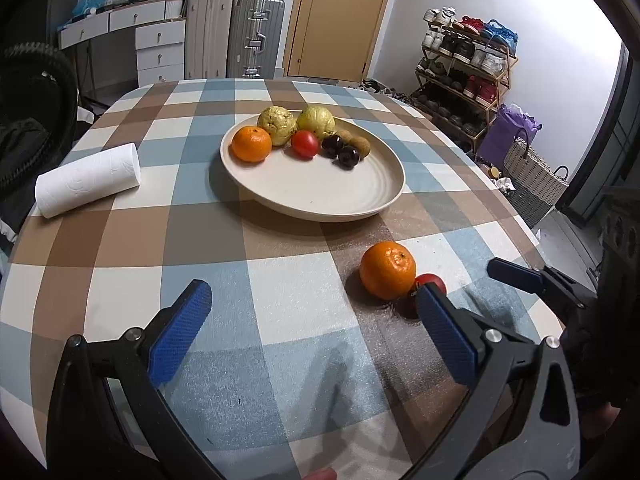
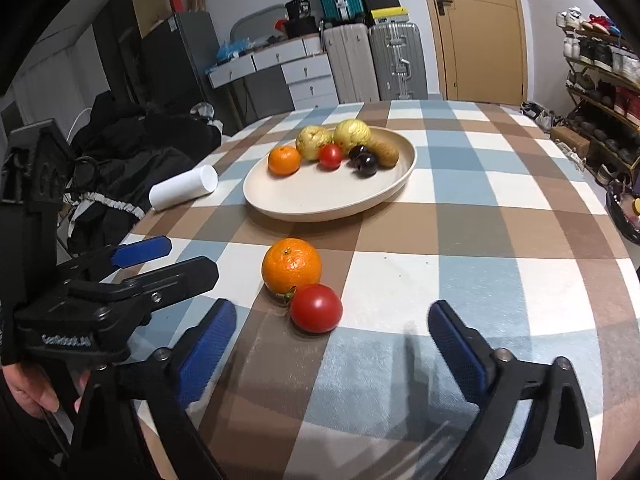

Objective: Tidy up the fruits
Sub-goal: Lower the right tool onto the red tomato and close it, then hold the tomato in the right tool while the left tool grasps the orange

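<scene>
Checked cloth in blue, brown and white covers the tabletop; suitcases and a shoe rack stand behind. Cream plate, shallow and ridged, already holds a mandarin, two knobbly yellow-green fruits, a small tomato, two dark glossy fruits (possibly cherries) and something brown. Judged over half done. Left off the plate: one dimpled loose mandarin and one smooth red loose tomato, touching each other, near the plate's front rim. Right tongs spread wide, empty, just short of the tomato. Left tongs also wide and empty, beside both fruits. Paper roll lies left of the plate.
</scene>
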Tool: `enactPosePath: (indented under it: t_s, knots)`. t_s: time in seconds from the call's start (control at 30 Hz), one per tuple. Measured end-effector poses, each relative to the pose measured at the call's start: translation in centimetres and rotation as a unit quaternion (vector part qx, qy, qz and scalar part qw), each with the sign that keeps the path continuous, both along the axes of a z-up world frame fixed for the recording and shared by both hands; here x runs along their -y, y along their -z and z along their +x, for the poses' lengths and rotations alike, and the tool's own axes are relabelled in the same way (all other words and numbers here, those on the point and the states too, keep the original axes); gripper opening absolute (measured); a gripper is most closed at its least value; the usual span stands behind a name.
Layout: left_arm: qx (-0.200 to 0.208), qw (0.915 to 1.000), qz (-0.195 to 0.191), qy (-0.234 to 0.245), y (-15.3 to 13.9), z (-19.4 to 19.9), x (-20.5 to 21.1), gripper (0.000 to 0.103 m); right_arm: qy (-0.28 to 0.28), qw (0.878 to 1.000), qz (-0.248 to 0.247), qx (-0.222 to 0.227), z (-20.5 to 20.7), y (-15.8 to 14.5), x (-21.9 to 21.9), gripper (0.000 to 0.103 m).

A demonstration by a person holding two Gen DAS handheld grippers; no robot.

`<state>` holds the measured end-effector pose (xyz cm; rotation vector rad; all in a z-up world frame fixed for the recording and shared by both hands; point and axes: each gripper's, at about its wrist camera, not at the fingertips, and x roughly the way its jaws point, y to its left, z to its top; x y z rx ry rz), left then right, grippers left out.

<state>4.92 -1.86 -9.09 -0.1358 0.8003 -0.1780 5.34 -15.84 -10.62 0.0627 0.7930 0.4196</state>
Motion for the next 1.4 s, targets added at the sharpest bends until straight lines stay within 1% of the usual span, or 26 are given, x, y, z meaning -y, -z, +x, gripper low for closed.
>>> enactPosePath:
  t_s: [0.07, 0.13, 0.2, 0.27, 0.3, 0.37, 0.4, 0.43, 0.47, 0.67, 0.9, 1.13, 1.27, 1.4]
  knots:
    - [-0.001, 1.0, -0.002, -0.002, 0.1, 0.0, -0.3, 0.102, -0.001, 1.0, 0.0, -0.013, 0.5, 0.3, -0.3, 0.083]
    - [-0.003, 1.0, -0.004, -0.003, 0.2, 0.0, -0.5, 0.102, -0.002, 1.0, 0.004, -0.03, 1.0, 0.6, -0.5, 0.076]
    - [-0.003, 1.0, -0.005, -0.004, 0.3, 0.0, -0.8, 0.102, 0.0, 0.999, 0.007, -0.043, 1.2, 0.9, -0.6, 0.071]
    - [-0.003, 1.0, -0.005, -0.007, 0.4, 0.0, -1.1, 0.102, -0.001, 0.999, 0.01, -0.052, 1.4, 1.2, -0.6, 0.061]
    - [-0.004, 0.9999, -0.006, -0.008, 0.5, 0.0, -1.3, 0.102, -0.001, 0.998, 0.01, -0.056, 1.5, 1.3, -0.6, 0.06]
    - [-0.007, 0.9999, -0.01, -0.012, 0.7, 0.1, -1.7, 0.102, -0.008, 0.998, 0.021, -0.061, 1.5, 1.3, -0.6, 0.049]
    - [-0.01, 0.9998, -0.012, -0.014, 0.8, 0.2, -1.8, 0.102, -0.01, 0.998, 0.027, -0.064, 1.6, 1.4, -0.5, 0.048]
    - [-0.013, 0.9997, -0.015, -0.016, 1.0, 0.3, -2.0, 0.102, -0.007, 0.998, 0.028, -0.064, 1.6, 1.4, -0.5, 0.042]
    - [-0.014, 0.9996, -0.016, -0.017, 1.1, 0.3, -2.2, 0.102, -0.011, 0.997, 0.033, -0.065, 1.6, 1.4, -0.4, 0.034]
    - [-0.015, 0.9996, -0.018, -0.017, 1.3, 0.5, -2.3, 0.102, -0.012, 0.998, 0.029, -0.047, 1.1, 1.2, -0.6, 0.032]
    - [-0.022, 0.9995, -0.02, -0.009, 1.5, 0.9, -1.8, 0.102, 0.004, 0.998, 0.058, -0.037, 0.9, 0.8, 1.0, 0.032]
    - [-0.028, 0.9995, 0.002, 0.014, 1.8, 1.9, 0.3, 0.102, -0.003, 0.996, 0.079, -0.042, 0.8, 0.8, 2.3, 0.032]
    - [-0.034, 0.999, 0.01, 0.028, 1.9, 2.7, 1.8, 0.102, 0.003, 0.996, 0.086, -0.037, 0.8, 0.5, 3.3, 0.032]
    - [-0.044, 0.9976, 0.02, 0.051, 2.3, 3.8, 3.4, 0.102, 0.011, 0.995, 0.087, -0.047, 1.1, 0.5, 4.4, 0.032]
